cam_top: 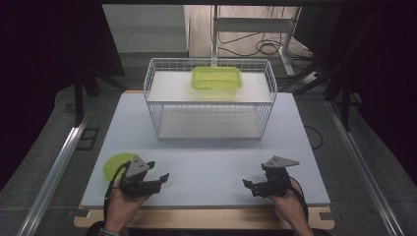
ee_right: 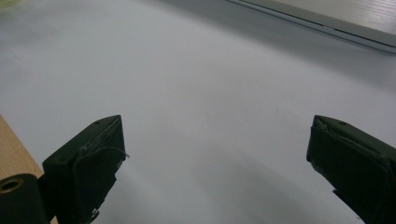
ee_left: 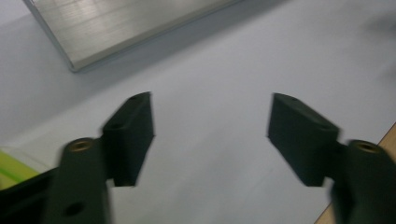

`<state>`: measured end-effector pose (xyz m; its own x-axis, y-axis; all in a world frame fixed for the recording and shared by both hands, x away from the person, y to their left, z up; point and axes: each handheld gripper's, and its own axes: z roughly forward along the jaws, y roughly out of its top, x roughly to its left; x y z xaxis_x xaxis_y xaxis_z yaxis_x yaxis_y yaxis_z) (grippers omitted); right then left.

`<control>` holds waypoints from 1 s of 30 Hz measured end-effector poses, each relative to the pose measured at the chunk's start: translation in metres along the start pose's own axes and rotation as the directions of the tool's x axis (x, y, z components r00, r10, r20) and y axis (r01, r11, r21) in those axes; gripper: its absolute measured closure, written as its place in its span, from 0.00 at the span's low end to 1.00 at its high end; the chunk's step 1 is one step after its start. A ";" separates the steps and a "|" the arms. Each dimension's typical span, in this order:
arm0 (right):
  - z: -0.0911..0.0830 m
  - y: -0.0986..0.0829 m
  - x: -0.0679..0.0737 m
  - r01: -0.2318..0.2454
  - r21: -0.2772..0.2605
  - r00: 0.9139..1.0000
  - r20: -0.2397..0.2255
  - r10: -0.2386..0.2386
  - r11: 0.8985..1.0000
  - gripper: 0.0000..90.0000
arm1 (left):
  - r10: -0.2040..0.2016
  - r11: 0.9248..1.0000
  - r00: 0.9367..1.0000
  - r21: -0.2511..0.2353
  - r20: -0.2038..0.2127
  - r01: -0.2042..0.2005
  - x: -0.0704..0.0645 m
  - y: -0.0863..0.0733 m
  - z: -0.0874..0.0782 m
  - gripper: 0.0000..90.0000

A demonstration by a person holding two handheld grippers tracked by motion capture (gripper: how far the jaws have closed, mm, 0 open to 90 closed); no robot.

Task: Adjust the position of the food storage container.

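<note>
A: Nearest to us, what do we hold?

B: We hold the left gripper (cam_top: 156, 178) at the near left of the desk (cam_top: 211, 167), its jaws spread with nothing between them. In the left gripper view the same gripper (ee_left: 210, 135) looks over bare white desk surface (ee_left: 219, 84).

A: And on the other side?

B: The right gripper (cam_top: 252, 186) sits at the near right, close to the desk's near edge, and it too stands spread and empty. The right gripper view shows that gripper (ee_right: 215, 154) wide apart above the white top (ee_right: 196, 70), with a strip of the wooden edge (ee_right: 14, 144) at the left.

A: What lies closest to our grippers?

B: A green lid (cam_top: 116, 164) lies flat on the desk just beside the left gripper, on its left and partly behind it. A sliver of green (ee_left: 11, 163) shows at the left edge of the left gripper view.

A: And farther off?

B: At the middle of the desk's far part stands a white wire rack (cam_top: 210, 98) with two levels. On its upper shelf, towards the far side, we see a green container (cam_top: 217, 77), open at the top, well apart from both grippers.
</note>
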<state>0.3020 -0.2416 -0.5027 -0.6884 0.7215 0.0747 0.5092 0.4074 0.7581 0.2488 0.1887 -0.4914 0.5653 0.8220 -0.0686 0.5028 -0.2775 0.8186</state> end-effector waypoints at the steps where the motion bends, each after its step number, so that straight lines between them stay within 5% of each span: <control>1: 0.000 0.000 0.000 -0.001 0.001 1.000 0.000 0.001 1.000 0.05 | -0.005 1.000 1.000 0.000 0.007 0.005 0.004 0.001 -0.002 0.50; 5: 0.004 -0.002 0.001 -0.011 0.005 1.000 -0.017 0.011 1.000 0.05 | -0.006 1.000 1.000 0.013 -0.018 0.006 0.016 0.005 -0.006 0.77; 11: 0.007 -0.002 0.004 0.001 0.009 1.000 -0.024 -0.001 1.000 0.05 | -0.032 0.999 0.996 0.019 -0.079 0.034 0.045 0.002 -0.011 0.98; 20: 0.009 -0.004 0.004 0.006 0.029 1.000 -0.025 -0.006 1.000 0.06 | -0.100 0.995 0.979 0.003 -0.176 0.102 0.077 -0.007 -0.023 1.00; 30: 0.011 -0.005 0.005 0.015 0.047 1.000 -0.027 -0.014 0.999 0.06 | -0.165 0.986 0.945 -0.016 -0.283 0.167 0.104 -0.026 -0.045 1.00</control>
<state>0.3019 -0.2331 -0.5132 -0.7093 0.7001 0.0818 0.5225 0.4444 0.7276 0.2650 0.3036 -0.4946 0.2663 0.9631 -0.0382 0.5798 -0.1284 0.8046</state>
